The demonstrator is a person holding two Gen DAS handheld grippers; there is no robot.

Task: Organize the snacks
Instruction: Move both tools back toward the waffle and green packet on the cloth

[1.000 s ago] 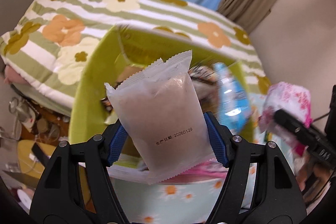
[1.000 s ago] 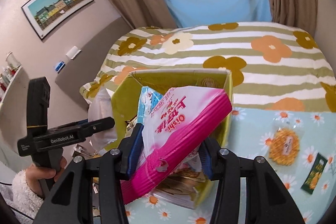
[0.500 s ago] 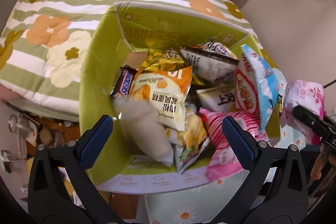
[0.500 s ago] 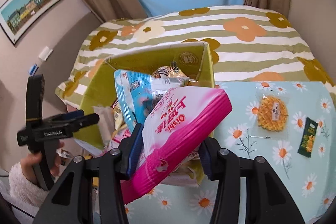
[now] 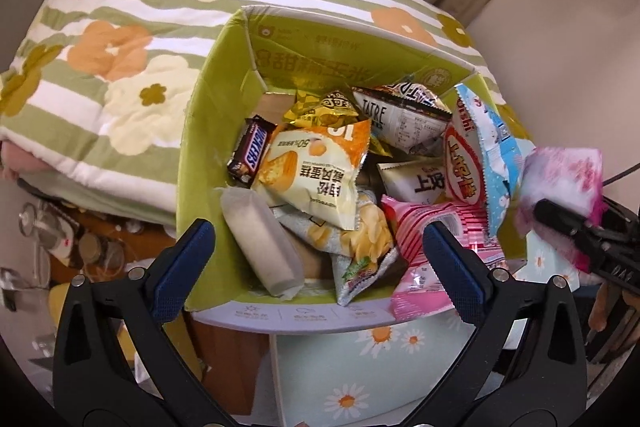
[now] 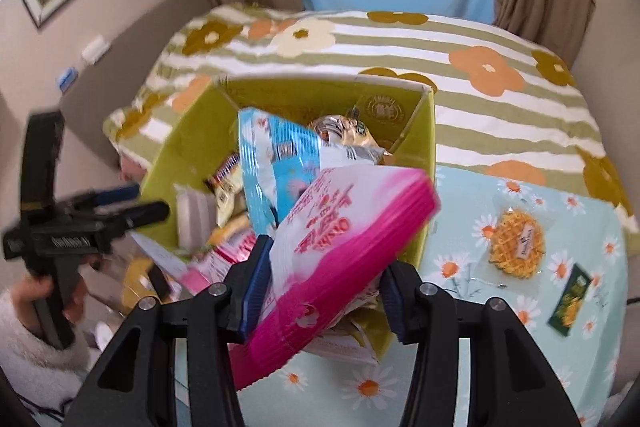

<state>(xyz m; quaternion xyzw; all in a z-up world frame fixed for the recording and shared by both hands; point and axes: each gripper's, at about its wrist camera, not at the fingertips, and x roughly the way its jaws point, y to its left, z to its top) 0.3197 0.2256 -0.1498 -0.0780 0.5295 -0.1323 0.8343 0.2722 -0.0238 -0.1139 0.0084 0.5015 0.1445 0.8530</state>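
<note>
A green cardboard box [image 5: 200, 131] holds several snack packs. A pale frosted pouch [image 5: 260, 239] lies inside it by the near left wall, beside a Snickers bar [image 5: 250, 153] and an orange cake pack [image 5: 316, 175]. My left gripper [image 5: 318, 259] is open and empty above the box's near edge. My right gripper [image 6: 320, 287] is shut on a pink and white Oishi bag [image 6: 344, 239] and holds it over the box's near right corner [image 6: 424, 147]. The bag also shows in the left wrist view [image 5: 560, 179].
The box stands on a daisy-print table [image 6: 520, 307] against a striped flower-print bed [image 6: 480, 39]. A waffle pack [image 6: 516, 243] and a small green sachet [image 6: 570, 301] lie on the table to the right. Clutter lies on the floor at the left [image 5: 60, 235].
My left gripper opened and let go of the pale pouch, which dropped into the box. My right gripper moved the pink bag closer over the box.
</note>
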